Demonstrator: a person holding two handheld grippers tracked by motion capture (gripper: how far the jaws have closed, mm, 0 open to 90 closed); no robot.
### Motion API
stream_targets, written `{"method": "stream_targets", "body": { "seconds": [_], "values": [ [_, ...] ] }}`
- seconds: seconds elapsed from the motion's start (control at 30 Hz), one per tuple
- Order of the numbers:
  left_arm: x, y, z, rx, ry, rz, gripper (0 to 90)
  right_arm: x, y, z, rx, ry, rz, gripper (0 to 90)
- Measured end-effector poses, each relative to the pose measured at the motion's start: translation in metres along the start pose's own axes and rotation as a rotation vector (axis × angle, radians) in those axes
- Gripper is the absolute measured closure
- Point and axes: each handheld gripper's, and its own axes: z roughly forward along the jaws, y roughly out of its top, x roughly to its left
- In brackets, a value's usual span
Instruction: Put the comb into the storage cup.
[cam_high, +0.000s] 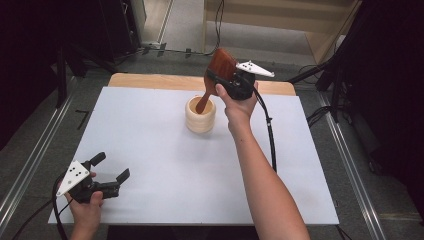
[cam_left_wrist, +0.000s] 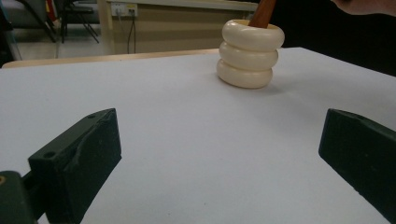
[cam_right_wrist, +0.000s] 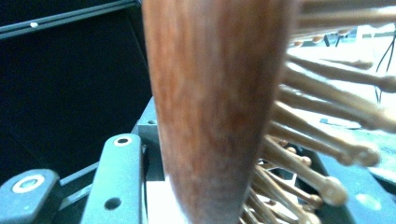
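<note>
A reddish-brown wooden hairbrush (cam_high: 221, 65) hangs tilted at the far middle of the table, and its handle dips into a cream ringed cup (cam_high: 201, 120). My right gripper (cam_high: 220, 83) is shut on the brush's head, above and just right of the cup. In the right gripper view the brush's wooden back (cam_right_wrist: 215, 107) sits between the jaws, with its wooden pins (cam_right_wrist: 327, 140) fanning to the right. My left gripper (cam_high: 112, 166) rests open at the near left with nothing between its jaws. The left gripper view has the cup (cam_left_wrist: 250, 56) ahead with the brush handle (cam_left_wrist: 262, 13) rising out of it.
A white mat (cam_high: 165, 165) covers the wooden table (cam_high: 150, 80). A black cable (cam_high: 271, 140) trails from the right gripper along the forearm. Metal rails (cam_high: 350, 165) run along both sides of the table, with dark stands at the back corners.
</note>
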Motion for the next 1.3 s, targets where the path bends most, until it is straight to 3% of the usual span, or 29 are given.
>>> {"method": "stream_targets", "body": {
  "seconds": [0.9,1.3],
  "values": [
    [-0.001,0.000,0.000,0.001,-0.006,0.004,0.0,-0.007,-0.035,0.027,0.055,-0.032,0.043,50.3],
    [-0.001,0.000,0.001,0.004,-0.007,0.010,0.0,-0.016,-0.051,0.031,0.073,-0.050,0.077,50.3]
  ]
}}
